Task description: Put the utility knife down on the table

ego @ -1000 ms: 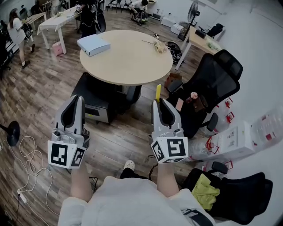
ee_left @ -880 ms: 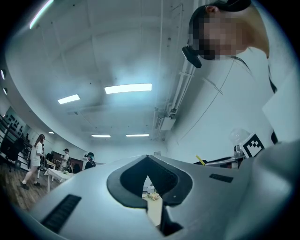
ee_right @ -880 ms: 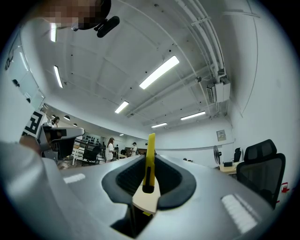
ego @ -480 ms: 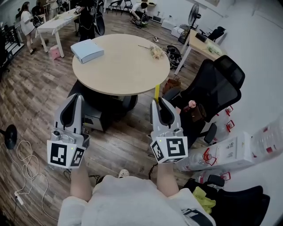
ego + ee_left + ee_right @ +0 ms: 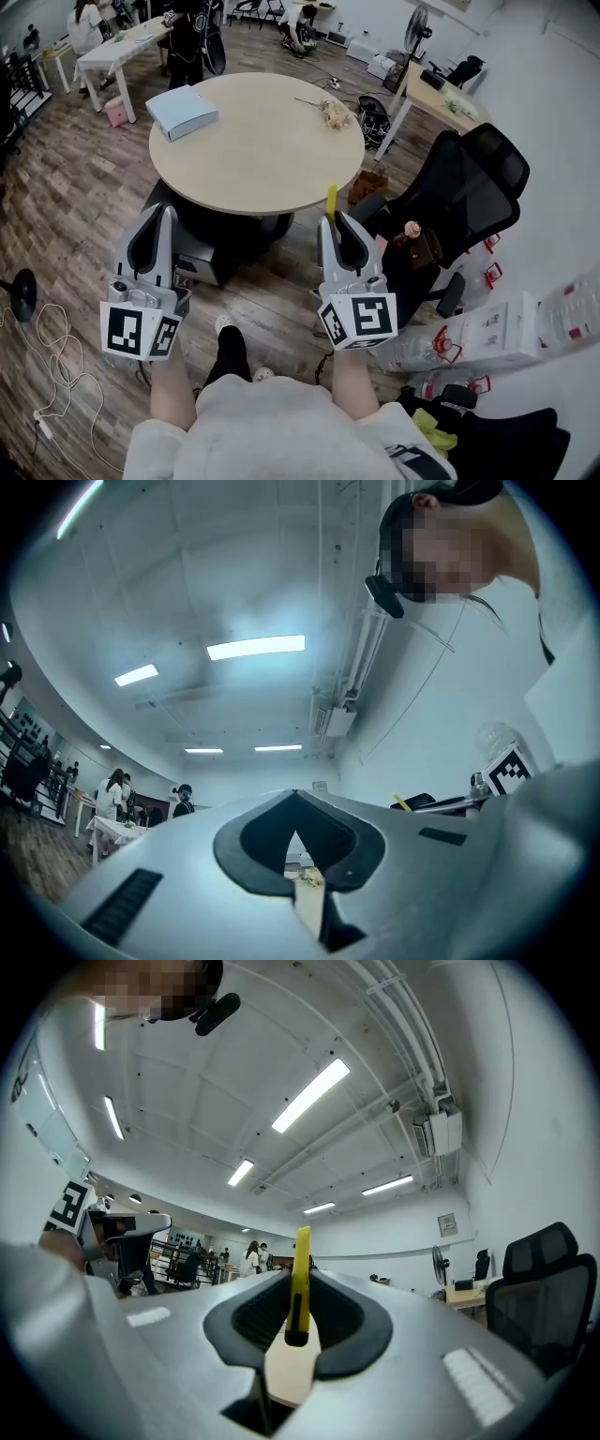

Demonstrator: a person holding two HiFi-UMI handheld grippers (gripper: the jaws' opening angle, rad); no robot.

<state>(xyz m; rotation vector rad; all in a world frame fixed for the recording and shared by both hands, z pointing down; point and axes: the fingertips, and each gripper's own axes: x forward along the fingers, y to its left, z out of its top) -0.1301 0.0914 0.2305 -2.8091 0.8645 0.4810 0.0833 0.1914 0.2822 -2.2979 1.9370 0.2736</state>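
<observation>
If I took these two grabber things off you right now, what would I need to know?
Right gripper: shut on the yellow utility knife, which sticks out past the jaws.
Left gripper: shut, empty.
Round table: ahead of both grippers; the knife is in the air, short of it.
Done: knife gripped.
Left: carry it over the table, lay it down, open the jaws.

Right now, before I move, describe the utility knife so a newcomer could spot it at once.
Find the big round beige table, then look to its near edge, where the right gripper points toward it. The utility knife is the slim yellow strip standing up from between that gripper's jaws. The left gripper beside it holds nothing.
</observation>
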